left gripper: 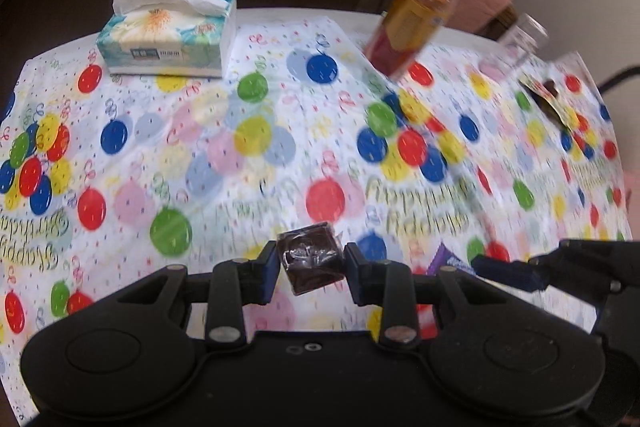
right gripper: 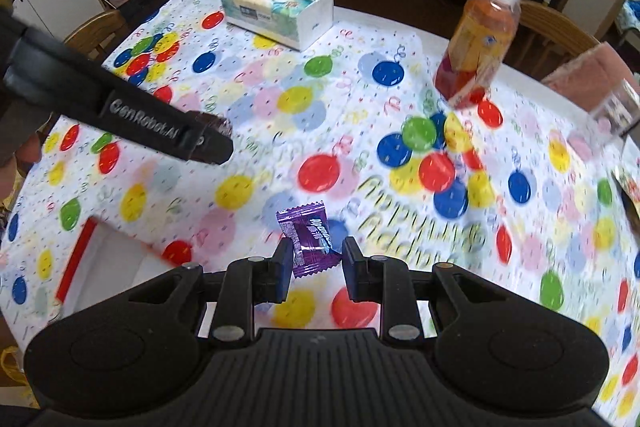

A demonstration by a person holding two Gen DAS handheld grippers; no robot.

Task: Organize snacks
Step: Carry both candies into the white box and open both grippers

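- Left wrist view: the left gripper sits low in the centre of the frame, its jaws clamped on a dark brown wrapped candy held above the balloon-print tablecloth.
- A tissue box stands in the upper left of the frame, and a juice bottle, blurred, stands in the upper right.
- A clear glass shows at the far right, with a dark snack packet lying just below it.
- The right gripper enters from the lower right edge.
- Right wrist view: the right gripper is low in the centre, its jaws spread apart, with a purple wrapped candy lying on the cloth between and just ahead of the fingertips; whether the left finger touches it I cannot tell.
- The left gripper reaches in from the left edge, the brown candy at its tip.
- A white box with a red rim lies in the lower left of the frame.
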